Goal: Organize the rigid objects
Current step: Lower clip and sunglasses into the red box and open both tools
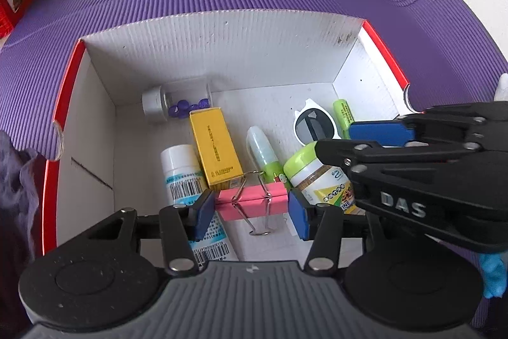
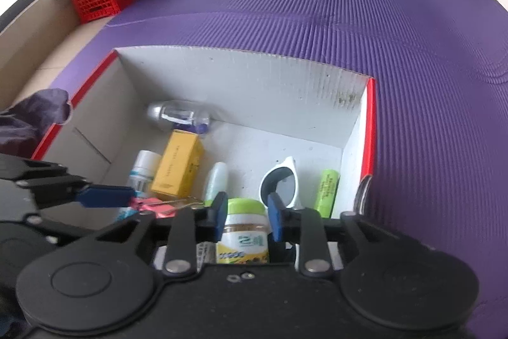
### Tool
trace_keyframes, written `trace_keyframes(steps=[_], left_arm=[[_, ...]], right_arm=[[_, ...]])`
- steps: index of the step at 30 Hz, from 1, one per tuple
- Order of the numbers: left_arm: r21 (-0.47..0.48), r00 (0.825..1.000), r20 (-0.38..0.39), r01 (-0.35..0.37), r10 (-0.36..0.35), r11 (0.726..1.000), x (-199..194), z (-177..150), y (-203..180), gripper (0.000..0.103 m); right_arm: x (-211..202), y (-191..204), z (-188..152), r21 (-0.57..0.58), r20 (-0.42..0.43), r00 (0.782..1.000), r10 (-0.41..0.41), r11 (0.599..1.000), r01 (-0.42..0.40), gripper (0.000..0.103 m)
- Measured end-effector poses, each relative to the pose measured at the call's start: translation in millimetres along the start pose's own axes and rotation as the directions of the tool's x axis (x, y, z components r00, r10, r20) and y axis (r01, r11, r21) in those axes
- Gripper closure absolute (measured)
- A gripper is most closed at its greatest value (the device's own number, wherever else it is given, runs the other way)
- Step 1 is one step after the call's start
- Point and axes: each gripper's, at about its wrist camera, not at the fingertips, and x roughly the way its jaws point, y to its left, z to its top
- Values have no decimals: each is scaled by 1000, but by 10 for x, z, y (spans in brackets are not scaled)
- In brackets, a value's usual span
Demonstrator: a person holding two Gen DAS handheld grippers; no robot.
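1. Left tongs hold the pink binder clip inside the cardboard box.
2. Right tongs narrowly straddle the green-lidded jar beside the clip, seemingly unpressed.
3. Next: release the clip, lift clear.

We see a white box with red edges full of small things. A pink clip sits in front, a yellow box lies by a white bottle, and a clear jar with purple beads lies on its side. White sunglasses, a green tube and a green-lidded jar sit on the right
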Motion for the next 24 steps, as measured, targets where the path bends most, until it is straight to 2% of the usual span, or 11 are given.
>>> trace_keyframes(steps=[2,3,4,11,20,24], left_arm=[[-12,1000,-6,9,-9,1000,-8,-17,2,50],[-12,1000,-7,8,-8,1000,-15,-30,1,46],[-9,1000,-5,4,-4,1000,-29,-48,-13,45],[-18,1000,24,16,-15,1000,-216,-135,-73,45],[-42,997,81,15,-11,999,-617,-274,-106,45],[-58,992,124,-19,26,998,-820,-377,-110,44]], right_arm=[[-58,-5,-13,2,13,1000,3,1000,-3,64],[-91,-11,-20,3,23,1000,0,1000,0,56],[-126,-22,-30,3,32,999,1,1000,-1,51],[-377,-105,-120,38,59,998,23,999,-25,49],[-788,-65,-243,49,117,992,54,997,-60,39],[-968,16,-318,31,136,989,59,997,-64,39]])
